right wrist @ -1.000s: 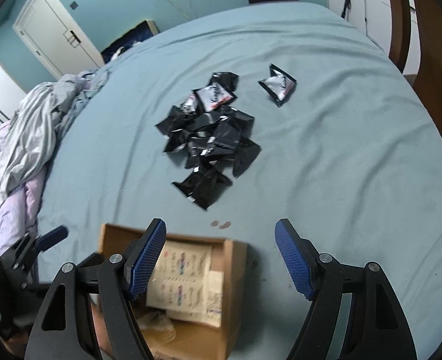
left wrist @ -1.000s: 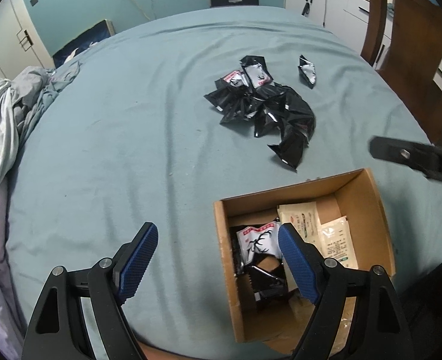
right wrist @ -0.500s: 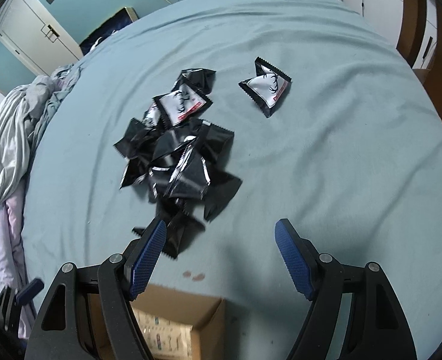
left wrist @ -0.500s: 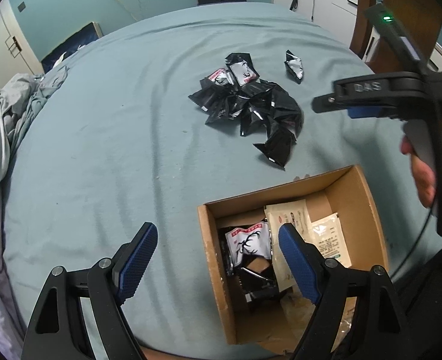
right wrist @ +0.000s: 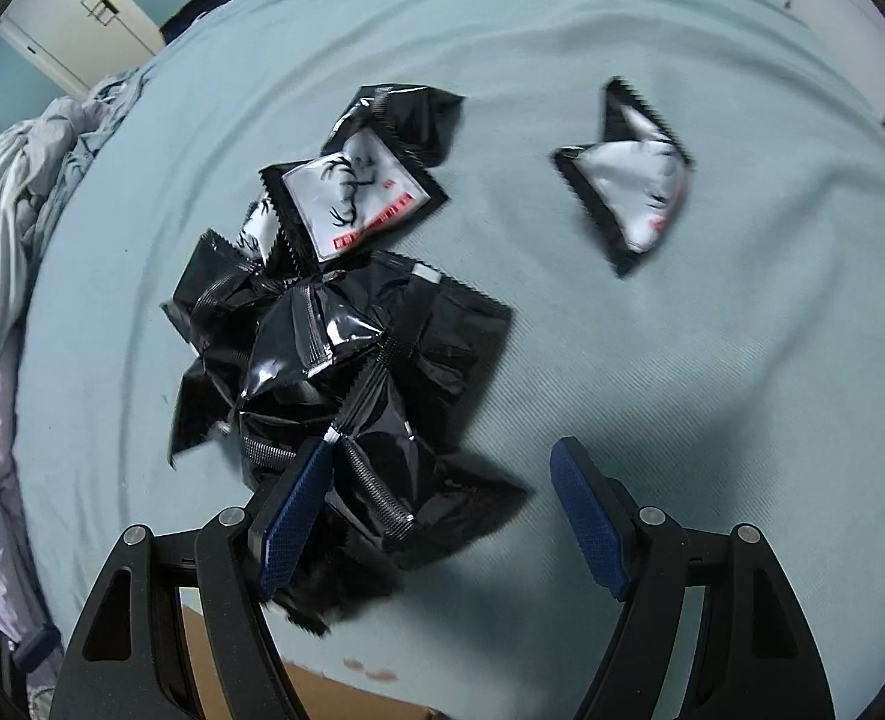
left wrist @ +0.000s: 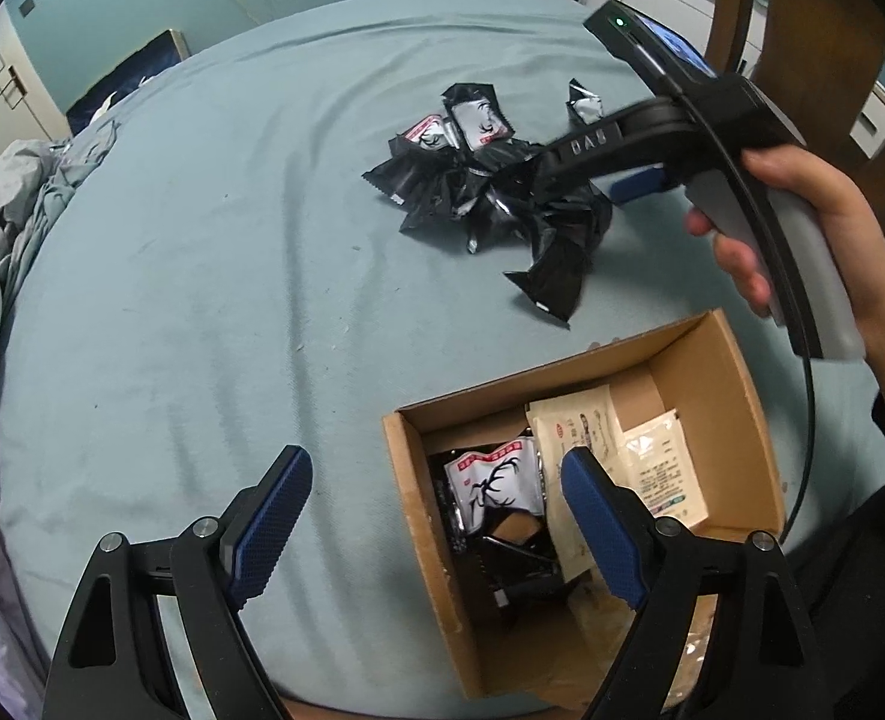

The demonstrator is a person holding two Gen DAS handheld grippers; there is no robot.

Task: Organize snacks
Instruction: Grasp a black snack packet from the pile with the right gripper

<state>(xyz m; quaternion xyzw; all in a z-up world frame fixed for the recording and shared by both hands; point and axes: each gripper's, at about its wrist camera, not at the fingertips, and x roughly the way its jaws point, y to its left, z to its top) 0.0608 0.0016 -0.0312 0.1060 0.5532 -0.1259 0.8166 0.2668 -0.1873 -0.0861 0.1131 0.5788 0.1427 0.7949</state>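
Lying under the gaping right claw (right wrist: 439,510): packet pile (right wrist: 334,360).

Box (left wrist: 736,372) before packets (left wrist: 496,192) — on bed (left wrist: 202,276)

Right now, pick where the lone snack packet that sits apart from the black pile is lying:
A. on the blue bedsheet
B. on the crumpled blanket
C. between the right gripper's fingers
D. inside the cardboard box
A: the packet lies flat on the bedsheet, clear of the pile and ahead of the open right gripper.

"DAS" on right gripper (left wrist: 592,144) body; snack packet (right wrist: 355,201) print too blurry.
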